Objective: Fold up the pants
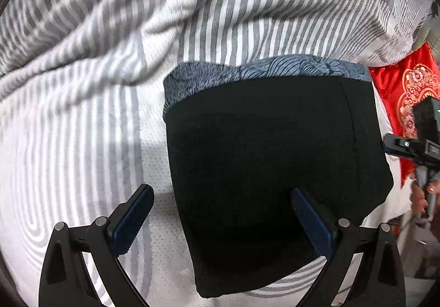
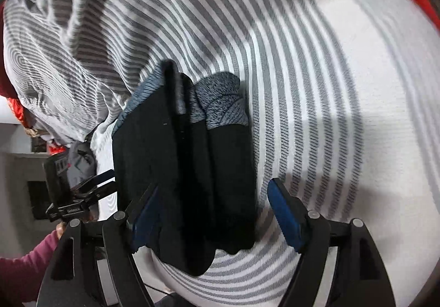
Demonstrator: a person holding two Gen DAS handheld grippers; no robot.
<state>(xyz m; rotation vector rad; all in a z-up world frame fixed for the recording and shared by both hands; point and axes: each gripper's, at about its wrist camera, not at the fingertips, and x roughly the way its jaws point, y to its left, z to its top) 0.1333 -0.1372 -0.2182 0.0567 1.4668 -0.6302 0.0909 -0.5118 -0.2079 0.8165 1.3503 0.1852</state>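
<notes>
The black pants (image 1: 264,169) lie folded into a compact block on the striped bed, their blue-grey patterned waistband (image 1: 275,68) at the far end. My left gripper (image 1: 221,191) hovers open over the pants' left edge, one finger above the sheet and the other above the black cloth. In the right wrist view the pants (image 2: 187,169) show several stacked folds, with the waistband (image 2: 222,106) at the far end. My right gripper (image 2: 214,186) stands open astride them, and its pads do not press on the cloth. Each gripper shows at the edge of the other's view.
A grey-and-white striped sheet (image 1: 68,155) covers the bed, and a bunched striped duvet (image 1: 137,4) lies behind the pants. A red embroidered cloth (image 1: 407,87) lies past the bed's right edge. A hand in a pink sleeve (image 2: 27,265) holds the left gripper.
</notes>
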